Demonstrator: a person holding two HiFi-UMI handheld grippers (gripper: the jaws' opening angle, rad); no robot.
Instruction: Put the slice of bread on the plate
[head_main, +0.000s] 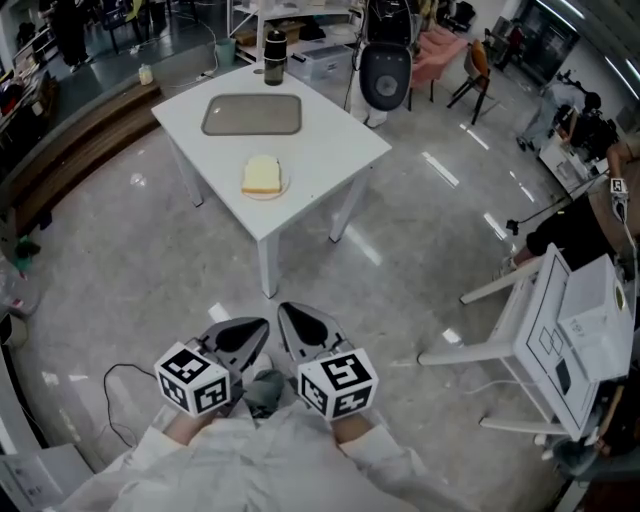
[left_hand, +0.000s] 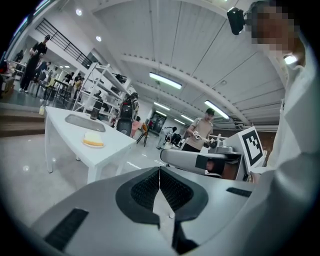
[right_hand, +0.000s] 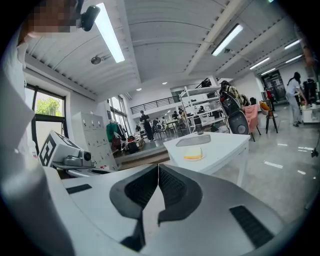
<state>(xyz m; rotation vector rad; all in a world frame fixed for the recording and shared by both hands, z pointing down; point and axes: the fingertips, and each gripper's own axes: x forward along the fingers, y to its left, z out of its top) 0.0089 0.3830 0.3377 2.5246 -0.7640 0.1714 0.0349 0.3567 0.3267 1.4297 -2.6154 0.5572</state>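
Bread slice (head_main: 261, 174) lies on the plate (head_main: 271, 196); left gripper (left_hand: 159, 172) and right gripper (right_hand: 158, 169) are closed, holding nothing.

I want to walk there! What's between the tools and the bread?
In the head view: bare floor, then a corner of the table, between the left tool, right tool and the bread on its plate.

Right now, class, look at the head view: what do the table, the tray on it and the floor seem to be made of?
Table: smooth, matt white top on white legs, probably laminate or painted board; the look leaves it open.
Tray: dull grey with a paler rim, so metal or plastic.
Floor: grey and glossy with bright streaks of reflected light, likely polished concrete or stone.
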